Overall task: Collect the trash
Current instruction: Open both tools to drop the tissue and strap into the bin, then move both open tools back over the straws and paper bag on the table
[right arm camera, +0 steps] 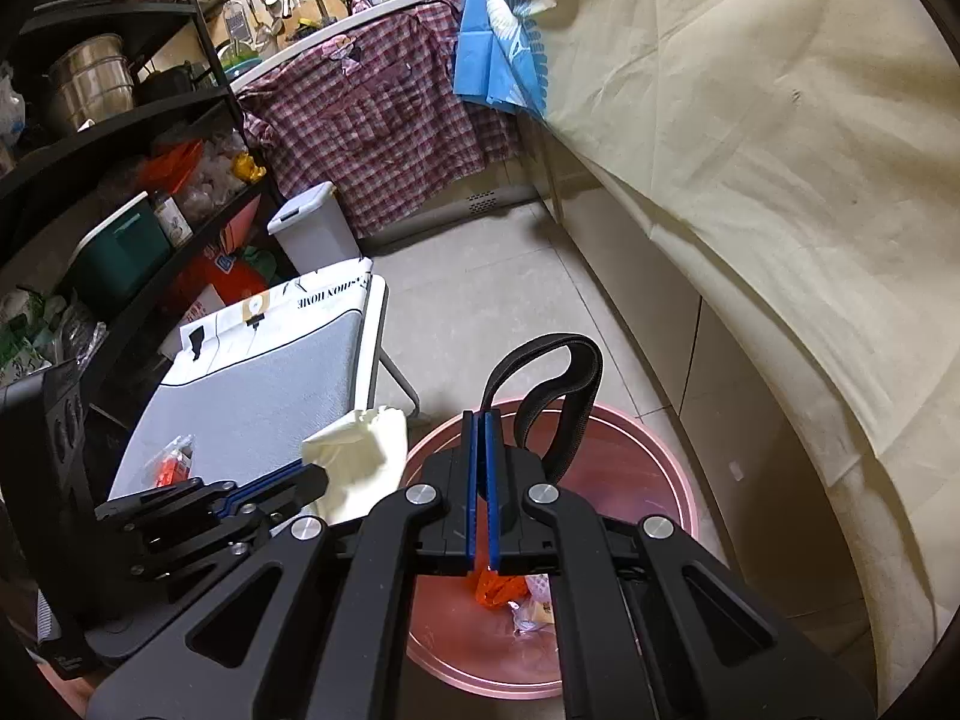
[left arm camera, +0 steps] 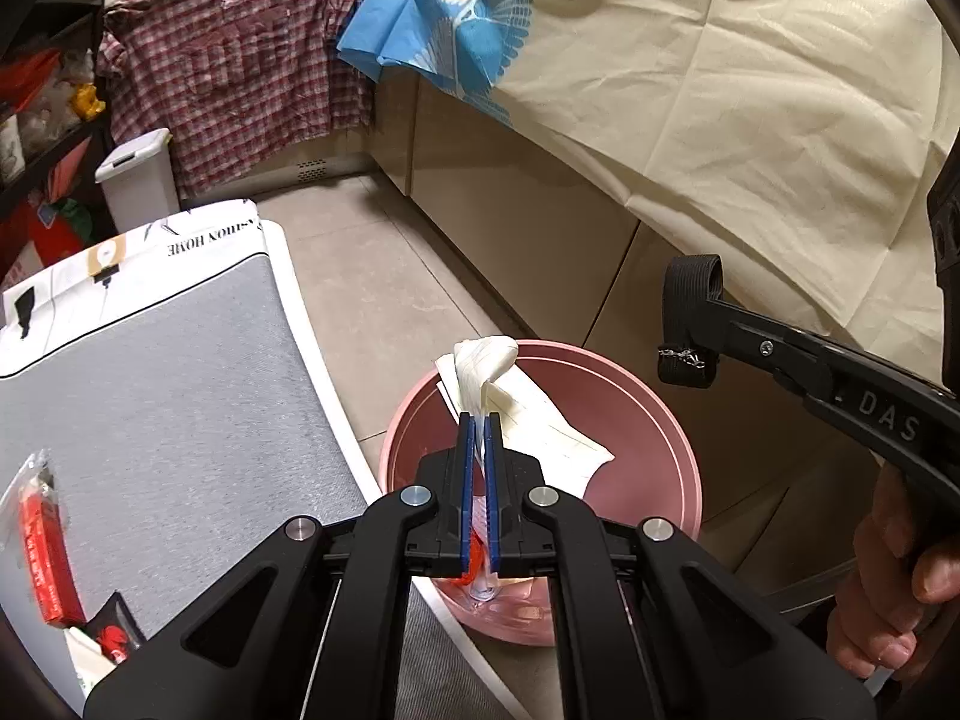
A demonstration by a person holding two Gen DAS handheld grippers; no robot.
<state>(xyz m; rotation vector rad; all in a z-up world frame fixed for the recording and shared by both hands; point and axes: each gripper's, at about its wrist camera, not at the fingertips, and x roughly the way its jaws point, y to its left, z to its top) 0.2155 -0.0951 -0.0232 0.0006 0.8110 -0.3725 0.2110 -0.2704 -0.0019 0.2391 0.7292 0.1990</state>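
Right, left wrist view first: left hand-held gripper sits at lower centre, jaws pinched tight on a crumpled white paper wrapper, which sticks up and fans to the right past the tips. Directly behind it is the pink bucket on the tiled floor, w/ some clear and red scraps at its bottom. Left of frame: grey-topped tabletop, w/ a red-and-clear packet lying at its lower-left edge. Right hand-held gripper's body and black strap come in from the right edge; its tips aren't seen in this view. Upper left: plaid shirt hanging, small white bin below it; cream cloth fills the upper right.

Right wrist view: right hand-held gripper at lower centre, blue pads drawn together w/ only a sliver between, nothing visible in them, hanging over the bucket. Orange and clear trash lies inside the bucket, low in frame. Left gripper enters from lower left, clamping the wrapper just at the bucket's left rim. Tabletop is mid-left, packet on it. Black shelf rack w/ pots takes the upper left.
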